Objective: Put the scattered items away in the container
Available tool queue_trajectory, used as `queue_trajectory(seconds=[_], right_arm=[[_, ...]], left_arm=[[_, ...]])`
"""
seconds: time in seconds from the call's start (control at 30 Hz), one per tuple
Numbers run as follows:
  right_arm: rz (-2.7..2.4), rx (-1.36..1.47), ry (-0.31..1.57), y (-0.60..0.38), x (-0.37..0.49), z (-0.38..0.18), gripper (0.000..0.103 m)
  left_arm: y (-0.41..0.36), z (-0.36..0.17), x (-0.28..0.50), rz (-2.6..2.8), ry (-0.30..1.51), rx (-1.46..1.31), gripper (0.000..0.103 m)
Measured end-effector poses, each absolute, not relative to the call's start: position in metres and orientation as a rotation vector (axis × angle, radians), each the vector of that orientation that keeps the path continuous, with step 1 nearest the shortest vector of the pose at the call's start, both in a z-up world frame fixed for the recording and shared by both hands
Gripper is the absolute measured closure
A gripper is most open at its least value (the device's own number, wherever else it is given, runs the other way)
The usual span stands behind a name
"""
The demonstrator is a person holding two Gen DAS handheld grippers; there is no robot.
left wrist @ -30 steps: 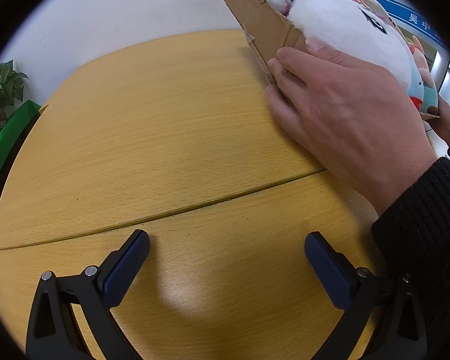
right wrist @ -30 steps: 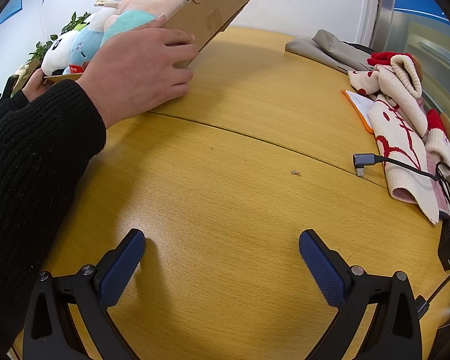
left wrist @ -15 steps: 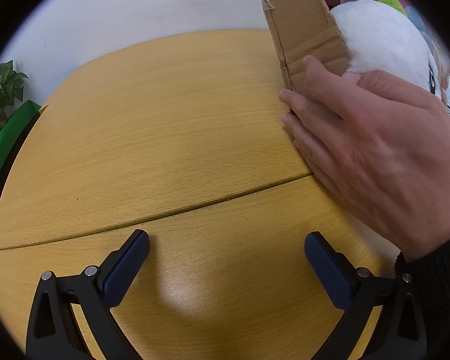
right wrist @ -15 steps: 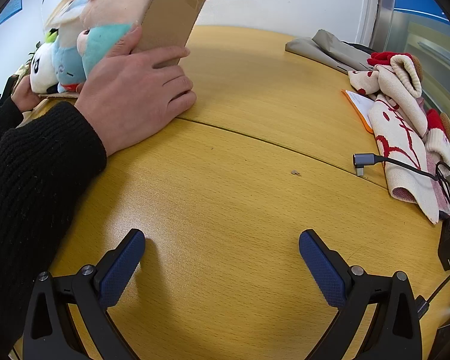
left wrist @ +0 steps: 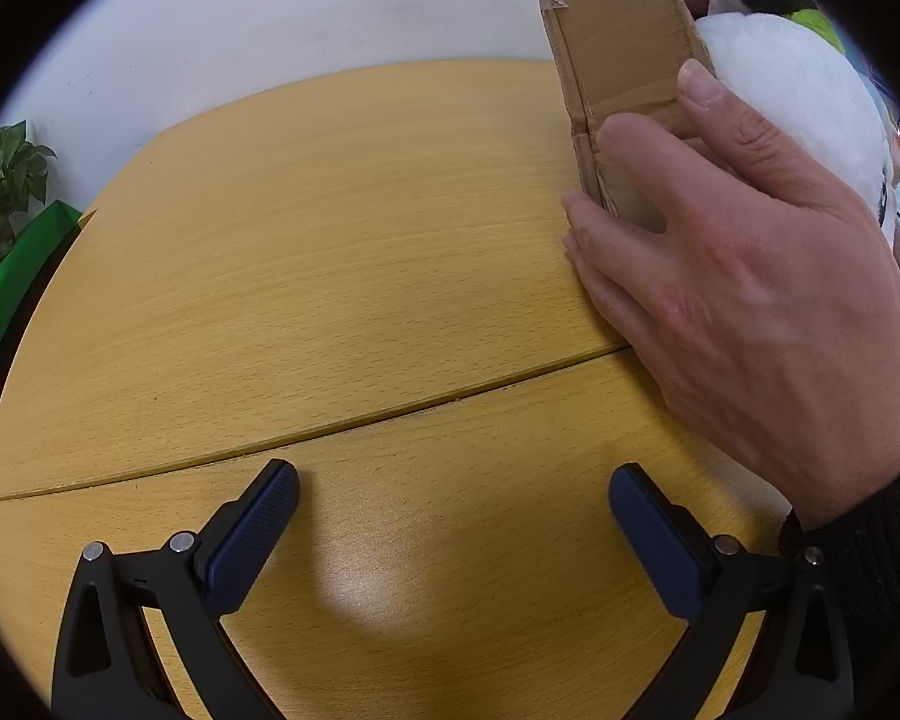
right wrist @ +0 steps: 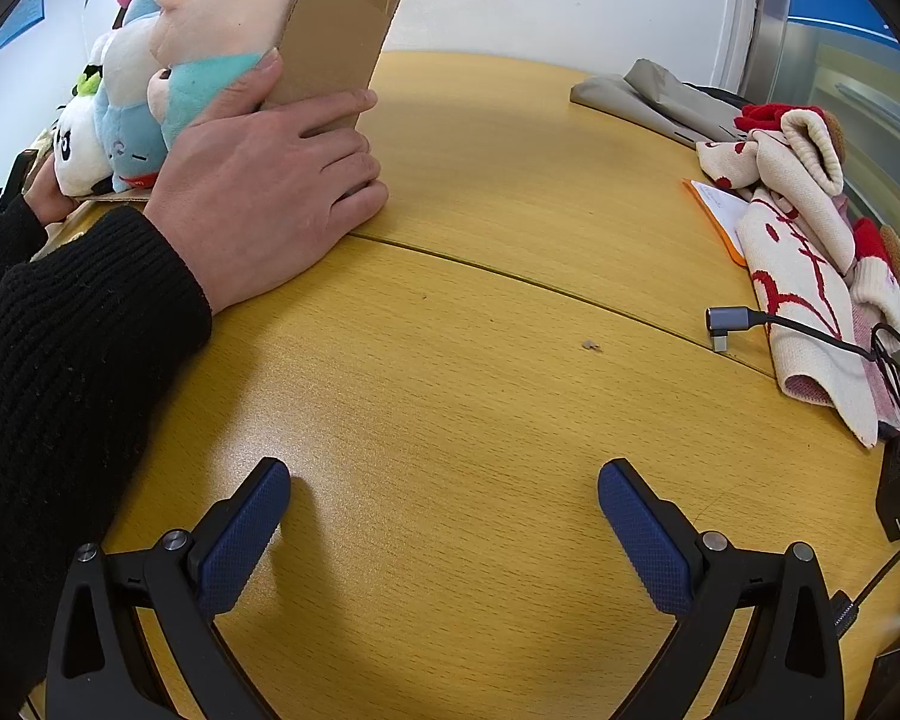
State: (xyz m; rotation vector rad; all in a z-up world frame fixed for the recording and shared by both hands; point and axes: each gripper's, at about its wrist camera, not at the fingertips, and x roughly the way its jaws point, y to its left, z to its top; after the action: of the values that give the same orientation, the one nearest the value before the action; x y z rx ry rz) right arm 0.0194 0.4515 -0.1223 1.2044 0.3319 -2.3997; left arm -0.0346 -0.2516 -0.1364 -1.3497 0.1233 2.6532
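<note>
From your left wrist camera you see a round wooden table (left wrist: pixel 306 252) with a seam across it, a white wall behind and a green plant (left wrist: pixel 0 180) at the left edge. Your left gripper (left wrist: pixel 453 510) rests low over the table, its jaws spread wide with nothing between them. Ahead and to the right, a bare hand (left wrist: pixel 744 294) grips the wall of a cardboard box (left wrist: pixel 618 42) tipped up on its edge, with a white plush toy (left wrist: pixel 792 102) inside, well apart from your fingers.

From your right wrist camera the same table carries a red-and-cream knitted cloth (right wrist: pixel 804 258) and a grey cable plug (right wrist: pixel 729 324) at the right. Your right gripper (right wrist: pixel 444 510) is also wide open and empty. The box (right wrist: pixel 342 42) stands far left, held by the hand (right wrist: pixel 270 174) in a black sleeve, full of plush toys (right wrist: pixel 168 84).
</note>
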Motion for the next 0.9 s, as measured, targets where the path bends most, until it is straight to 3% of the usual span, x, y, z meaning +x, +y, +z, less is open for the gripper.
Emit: queue_trajectory(seconds=[0.9], right_arm=[[-2.4, 1.204, 0.332, 0.4517, 0.0194, -0.1224, 0.0]], left_arm=[[-0.2531, -0.1382, -0.0356, 2.652, 0.124, -1.349, 0.0]])
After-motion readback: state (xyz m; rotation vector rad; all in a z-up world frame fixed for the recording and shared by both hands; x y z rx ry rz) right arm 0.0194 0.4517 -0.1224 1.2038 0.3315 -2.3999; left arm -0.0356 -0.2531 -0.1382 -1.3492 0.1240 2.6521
